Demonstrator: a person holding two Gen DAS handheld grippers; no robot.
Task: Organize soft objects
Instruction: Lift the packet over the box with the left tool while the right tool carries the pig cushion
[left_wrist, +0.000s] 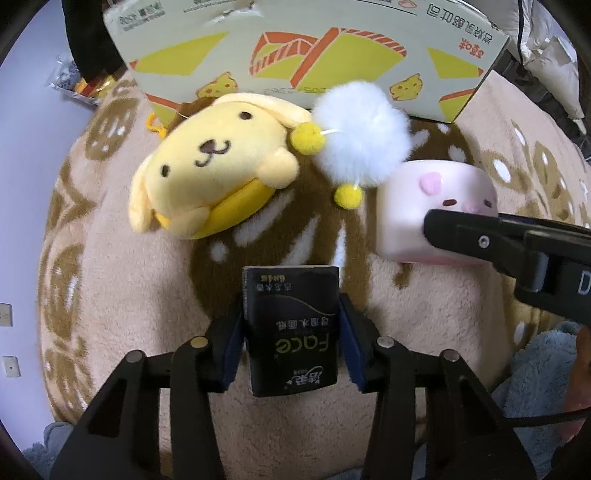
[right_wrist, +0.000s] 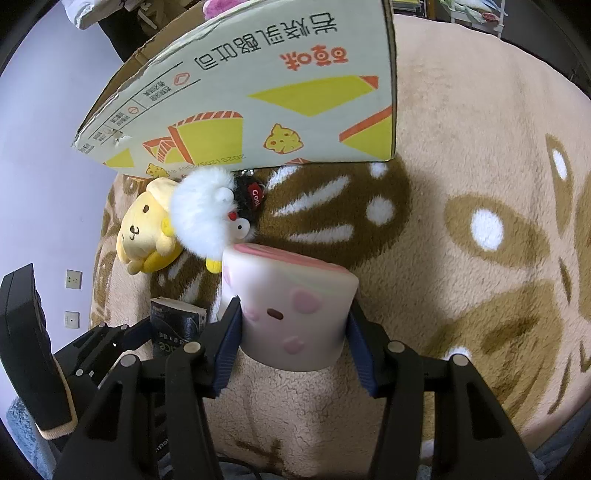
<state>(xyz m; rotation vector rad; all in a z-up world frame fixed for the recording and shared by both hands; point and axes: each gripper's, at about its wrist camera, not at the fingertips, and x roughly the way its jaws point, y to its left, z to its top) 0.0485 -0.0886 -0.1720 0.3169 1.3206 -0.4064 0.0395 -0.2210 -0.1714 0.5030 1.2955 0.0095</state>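
My left gripper (left_wrist: 291, 317) is shut on a black tissue pack (left_wrist: 291, 332), held just above the beige rug; the pack also shows in the right wrist view (right_wrist: 177, 325). My right gripper (right_wrist: 291, 317) is shut on a pink squishy pig block (right_wrist: 291, 314), which also shows in the left wrist view (left_wrist: 436, 210). A yellow dog plush (left_wrist: 210, 162) lies on the rug beyond the pack. A white fluffy pompom toy (left_wrist: 362, 136) with yellow balls lies beside it. A small black plush (right_wrist: 251, 195) sits behind the pompom.
A large cardboard box (left_wrist: 314, 55) with yellow and orange print stands at the back, also in the right wrist view (right_wrist: 258, 92). The beige and brown patterned rug (right_wrist: 461, 184) spreads to the right. A lilac wall (right_wrist: 48, 147) with sockets is at the left.
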